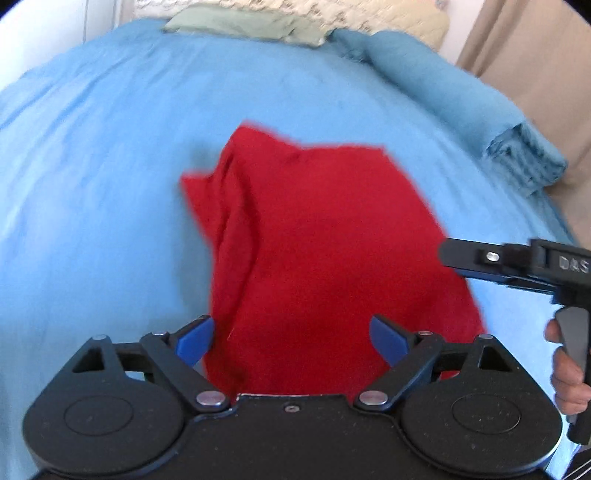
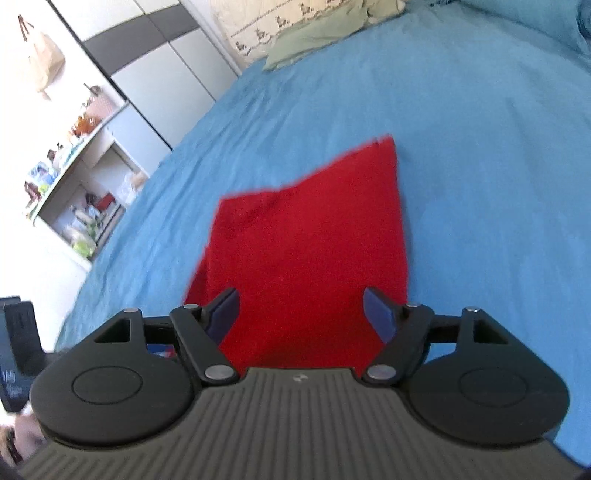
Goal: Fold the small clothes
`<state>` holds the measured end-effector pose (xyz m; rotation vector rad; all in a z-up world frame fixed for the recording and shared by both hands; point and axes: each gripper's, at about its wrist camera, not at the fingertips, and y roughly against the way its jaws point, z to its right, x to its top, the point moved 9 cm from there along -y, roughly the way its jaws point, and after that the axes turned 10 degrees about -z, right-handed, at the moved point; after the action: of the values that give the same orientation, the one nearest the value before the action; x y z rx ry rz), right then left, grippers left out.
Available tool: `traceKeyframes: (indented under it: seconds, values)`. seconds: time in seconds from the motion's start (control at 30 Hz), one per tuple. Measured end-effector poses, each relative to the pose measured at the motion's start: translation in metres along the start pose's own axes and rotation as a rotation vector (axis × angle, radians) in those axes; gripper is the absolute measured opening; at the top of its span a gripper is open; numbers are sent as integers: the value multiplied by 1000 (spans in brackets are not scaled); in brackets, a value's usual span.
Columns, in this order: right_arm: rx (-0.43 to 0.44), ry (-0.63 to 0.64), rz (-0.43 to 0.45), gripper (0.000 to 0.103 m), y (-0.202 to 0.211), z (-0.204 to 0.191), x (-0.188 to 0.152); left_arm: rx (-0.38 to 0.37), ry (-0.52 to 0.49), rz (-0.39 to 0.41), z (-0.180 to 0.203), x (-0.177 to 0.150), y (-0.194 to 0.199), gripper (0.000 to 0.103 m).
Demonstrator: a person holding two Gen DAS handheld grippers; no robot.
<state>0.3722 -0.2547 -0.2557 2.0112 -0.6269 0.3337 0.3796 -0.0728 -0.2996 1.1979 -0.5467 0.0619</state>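
A red garment [image 1: 314,243] lies partly folded on the blue bed sheet [image 1: 103,177], with a bunched ridge along its left side. My left gripper [image 1: 291,341] is open above its near edge and holds nothing. The right gripper's body [image 1: 517,264] enters at the right by the garment's right edge, its fingertips hidden. In the right wrist view the red garment [image 2: 310,251] lies flat just ahead, and my right gripper [image 2: 301,314] is open over its near end, empty.
A folded blue blanket [image 1: 461,110] lies at the far right of the bed. A pale green cloth [image 1: 243,26] and a cream pillow [image 2: 280,22] lie at the head. A white shelf unit [image 2: 77,177] with clutter stands left of the bed.
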Motion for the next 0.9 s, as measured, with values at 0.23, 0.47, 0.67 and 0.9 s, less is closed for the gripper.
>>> traceKeyframes:
  seconds: [0.23, 0.47, 0.67, 0.9]
  values:
    - [24, 52, 79, 94, -8, 6, -16, 23, 1, 110, -6, -8, 3, 94]
    - [-23, 110, 163, 98, 95, -39, -21, 83, 6, 245, 30, -19, 124, 94]
    - [-181, 120, 151, 103, 212, -86, -44, 218, 28, 280, 74, -39, 241, 103]
    - [-423, 143, 94, 103, 279, -104, -90, 330, 99, 248, 99, -79, 286, 103]
